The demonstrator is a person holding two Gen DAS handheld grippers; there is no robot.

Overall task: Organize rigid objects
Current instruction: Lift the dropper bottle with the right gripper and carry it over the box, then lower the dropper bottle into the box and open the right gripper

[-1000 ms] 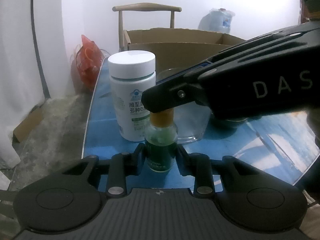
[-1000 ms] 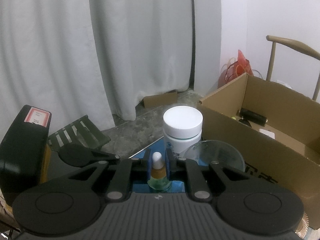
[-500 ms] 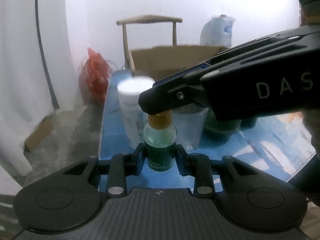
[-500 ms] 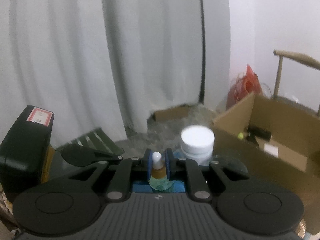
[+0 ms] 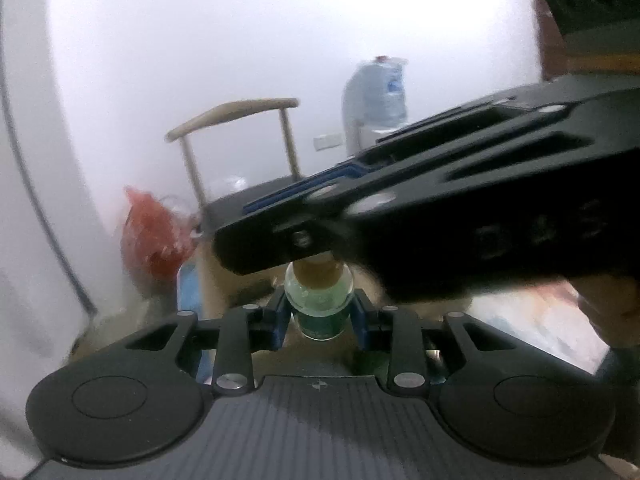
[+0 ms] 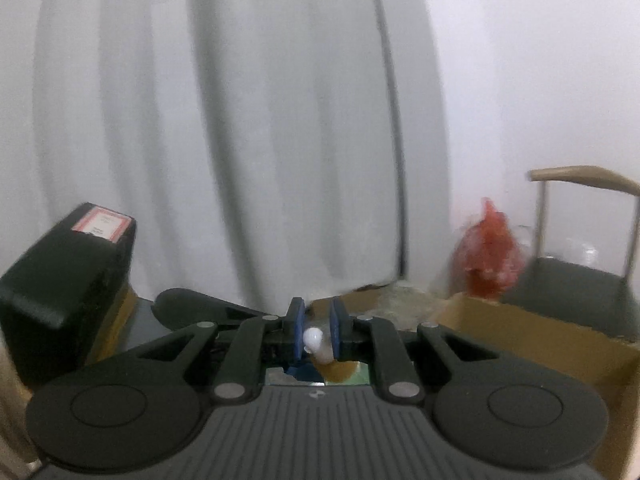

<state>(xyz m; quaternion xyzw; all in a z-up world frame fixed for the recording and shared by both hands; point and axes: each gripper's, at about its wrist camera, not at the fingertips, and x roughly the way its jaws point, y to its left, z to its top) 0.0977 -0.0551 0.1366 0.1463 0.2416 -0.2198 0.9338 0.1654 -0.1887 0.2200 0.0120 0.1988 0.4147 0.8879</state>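
- The left tongs (image 5: 320,316) are clamped on the green glass body of a small dropper bottle (image 5: 320,312), held up off the blue bench (image 5: 191,292).
- The right tongs (image 6: 316,334) are clamped on its white dropper tip (image 6: 316,340); their black body hides the bottle's top from the left camera.
- Everything behind is blurred: red bag (image 5: 154,236), wooden chair (image 5: 236,116), cardboard box (image 6: 532,336), water jug (image 5: 376,100).
- Grey curtain (image 6: 220,140) and white wall fill the rest.
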